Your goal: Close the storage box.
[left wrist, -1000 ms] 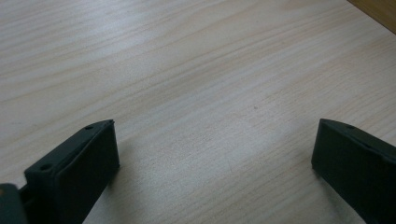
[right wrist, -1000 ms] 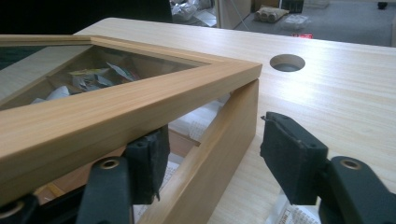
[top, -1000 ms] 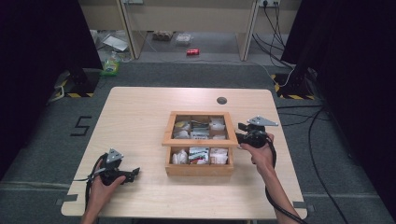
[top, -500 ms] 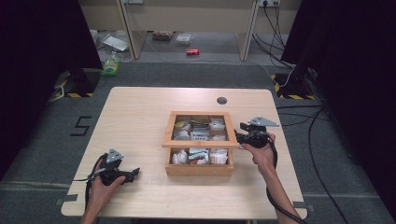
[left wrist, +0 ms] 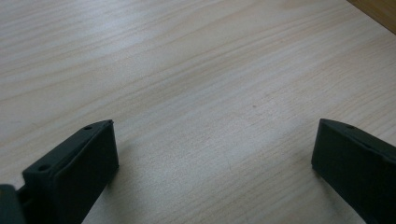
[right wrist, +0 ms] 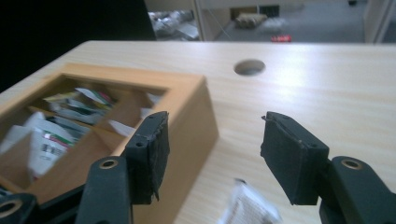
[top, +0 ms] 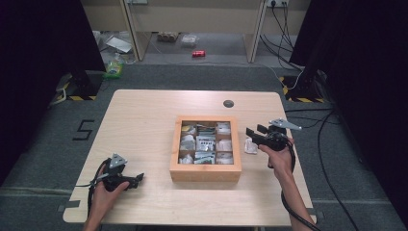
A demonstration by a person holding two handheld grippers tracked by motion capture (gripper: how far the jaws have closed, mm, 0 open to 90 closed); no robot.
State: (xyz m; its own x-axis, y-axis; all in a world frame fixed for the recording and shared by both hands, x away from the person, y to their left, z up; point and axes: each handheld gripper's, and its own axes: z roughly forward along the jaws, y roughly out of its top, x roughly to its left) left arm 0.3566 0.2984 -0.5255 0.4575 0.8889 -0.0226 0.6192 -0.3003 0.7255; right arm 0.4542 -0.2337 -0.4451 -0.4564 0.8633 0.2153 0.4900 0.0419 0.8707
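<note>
A square wooden box [top: 206, 172] sits mid-table, its compartments holding several small packets [top: 206, 143]. My right gripper [top: 253, 131] hovers just right of the box, open, nothing between its jaws. In the right gripper view the open gripper [right wrist: 212, 135] points past the box's side wall [right wrist: 191, 126]. A white packet [right wrist: 247, 207] lies on the table below the jaws, also seen in the high view as the white packet [top: 250, 146] beside the box. My left gripper [top: 136, 178] rests low at the front left, open over bare wood [left wrist: 215, 135].
A round cable hole [top: 228, 103] is in the table behind the box, and appears as the hole [right wrist: 250, 66] ahead of the right gripper. A corner of the box [left wrist: 378, 9] edges the left gripper view. Cables trail off the table's right side [top: 332, 159].
The right gripper has shifted slightly to the right, away from the box. The left gripper has stayed where it was.
</note>
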